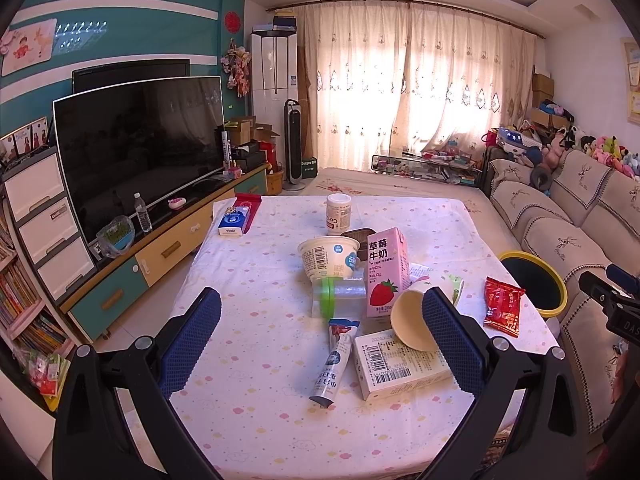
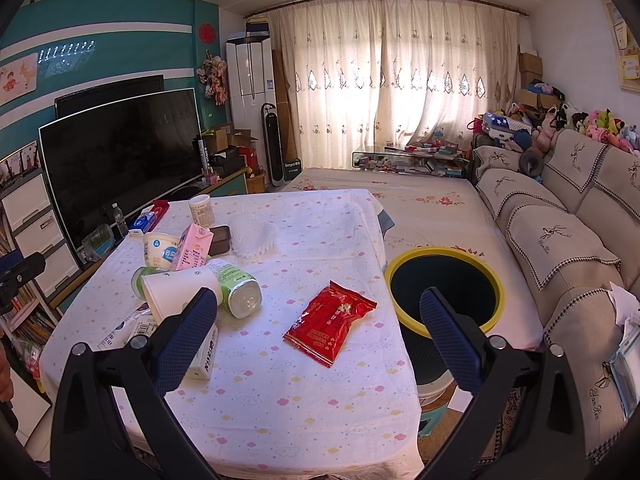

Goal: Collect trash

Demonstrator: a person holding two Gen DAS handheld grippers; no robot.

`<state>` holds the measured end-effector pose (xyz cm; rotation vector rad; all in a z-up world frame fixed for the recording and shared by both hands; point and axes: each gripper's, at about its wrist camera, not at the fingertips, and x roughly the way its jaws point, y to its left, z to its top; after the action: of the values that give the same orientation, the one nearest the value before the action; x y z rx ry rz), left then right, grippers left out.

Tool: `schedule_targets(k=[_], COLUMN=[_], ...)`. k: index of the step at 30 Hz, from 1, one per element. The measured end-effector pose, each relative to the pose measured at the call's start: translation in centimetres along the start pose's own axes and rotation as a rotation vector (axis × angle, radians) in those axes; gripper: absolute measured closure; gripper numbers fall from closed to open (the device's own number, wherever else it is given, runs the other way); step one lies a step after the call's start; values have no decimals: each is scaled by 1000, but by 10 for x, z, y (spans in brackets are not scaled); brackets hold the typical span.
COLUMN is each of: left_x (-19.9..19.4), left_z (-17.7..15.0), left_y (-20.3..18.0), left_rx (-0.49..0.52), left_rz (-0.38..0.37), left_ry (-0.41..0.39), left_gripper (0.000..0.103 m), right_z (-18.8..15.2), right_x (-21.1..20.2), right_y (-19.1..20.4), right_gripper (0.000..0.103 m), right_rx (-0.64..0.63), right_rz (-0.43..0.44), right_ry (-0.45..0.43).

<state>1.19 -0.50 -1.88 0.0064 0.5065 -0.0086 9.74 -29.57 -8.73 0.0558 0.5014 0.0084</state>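
1. Hovering spread wide and empty, the left tongs (image 1: 322, 330) and right tongs (image 2: 320, 330) hang above the worktop (image 2: 280, 400); collecting looks barely begun.
2. Nearest the right tongs lies the red snack packet (image 2: 330, 322), just beside the yellow-rimmed bin (image 2: 446, 294); a grasp, then a short carry.
3. The cluttered carton (image 1: 386, 272), cup (image 1: 412, 322) and bottle overlap; the bin's base is hidden.

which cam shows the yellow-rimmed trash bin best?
Right wrist: the yellow-rimmed round dark trash bin shows its whole rim and dark inside beside the table, behind one finger. Left wrist catches it small at the right edge.
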Motion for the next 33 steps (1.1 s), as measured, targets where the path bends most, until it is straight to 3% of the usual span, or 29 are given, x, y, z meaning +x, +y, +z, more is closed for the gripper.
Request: schedule_targets(k=[13, 22, 24, 27, 30, 33], left_x=[-2, 5, 7, 12, 18, 23], left_z=[4, 3, 1, -2, -6, -8], left_y=[8, 22, 25, 34, 40, 45], left_rx=[-13, -36, -45, -63, -77, -85], left_rz=[16, 41, 47, 55, 67, 66], left_ry=[-3, 4, 10, 22, 33, 44], left_gripper=[4, 4, 4, 4, 4, 4], right_z=[-5, -10, -13, -17, -22, -26], right_x=[9, 25, 33, 47, 55, 64], right_y=[7, 50, 63, 83, 107, 127], right_gripper=[6, 7, 24, 42, 57, 65], right_rx=[-12, -110, -134, -171, -235, -276], right_rz=[41, 119, 144, 186, 192, 209], right_ry=[34, 33, 44, 84, 95, 104])
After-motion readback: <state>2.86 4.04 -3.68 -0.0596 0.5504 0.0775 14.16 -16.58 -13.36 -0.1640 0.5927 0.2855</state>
